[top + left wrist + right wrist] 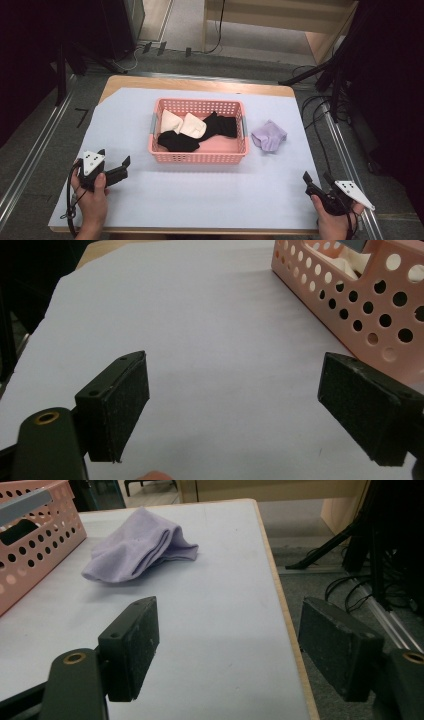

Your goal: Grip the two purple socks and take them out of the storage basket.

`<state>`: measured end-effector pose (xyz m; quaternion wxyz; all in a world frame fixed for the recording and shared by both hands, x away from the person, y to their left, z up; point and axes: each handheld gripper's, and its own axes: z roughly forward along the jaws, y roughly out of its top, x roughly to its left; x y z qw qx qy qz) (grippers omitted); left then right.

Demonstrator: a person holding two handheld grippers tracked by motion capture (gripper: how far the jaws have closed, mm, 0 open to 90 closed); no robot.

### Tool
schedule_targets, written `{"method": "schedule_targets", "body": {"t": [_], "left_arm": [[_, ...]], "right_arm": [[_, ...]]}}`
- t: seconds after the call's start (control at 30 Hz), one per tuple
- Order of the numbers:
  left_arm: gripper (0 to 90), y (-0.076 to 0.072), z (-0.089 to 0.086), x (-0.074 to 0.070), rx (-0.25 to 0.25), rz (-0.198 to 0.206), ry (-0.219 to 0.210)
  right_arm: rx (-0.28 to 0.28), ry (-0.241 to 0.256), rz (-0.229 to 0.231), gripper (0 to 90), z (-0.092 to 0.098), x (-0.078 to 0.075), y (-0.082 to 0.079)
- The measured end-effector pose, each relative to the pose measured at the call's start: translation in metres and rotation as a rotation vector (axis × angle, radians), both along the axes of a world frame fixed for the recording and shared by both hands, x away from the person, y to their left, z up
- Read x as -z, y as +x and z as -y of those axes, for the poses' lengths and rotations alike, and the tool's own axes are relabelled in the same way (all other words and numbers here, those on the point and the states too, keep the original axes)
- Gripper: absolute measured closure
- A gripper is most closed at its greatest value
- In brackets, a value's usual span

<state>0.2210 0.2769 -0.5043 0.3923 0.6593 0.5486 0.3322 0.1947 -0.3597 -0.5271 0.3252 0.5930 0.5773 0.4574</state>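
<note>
Up above, from the high view, my left gripper [113, 158] sits near the table's front left corner with its jaws spread and nothing between them. My right gripper [316, 178] rests near the front right corner, jaws likewise apart and empty. Between them, farther back, stands the pink basket [197, 154], holding a cream sock [182, 124] and a black sock [177, 141], with more black cloth toward its right end. Just beside the basket's right end, on the pale table cover [210, 190], lies the lilac sock [269, 135], folded and loosely bunched, well apart from both my grippers.

Looking along my left gripper [232, 405], its two black padded jaws stand wide, bare cover between them. The pink basket [360, 305] rises at the upper right, near the right jaw but not touching it.

Along my right gripper [230, 647], the jaws gape open too, the right one out past the table edge. The lilac sock [137, 545] lies ahead and to the left, near the pink basket [35, 535].
</note>
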Motion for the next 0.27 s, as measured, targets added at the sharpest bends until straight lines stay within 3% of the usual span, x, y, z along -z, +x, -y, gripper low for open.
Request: {"method": "schedule_targets", "body": {"t": [0.27], "left_arm": [[13.9, 0.0, -0.0006, 0.0, -0.002, 0.001, -0.008]], "right_arm": [[-0.003, -0.052, -0.007, 27.3, -0.0046, 0.0003, 0.0012]]}}
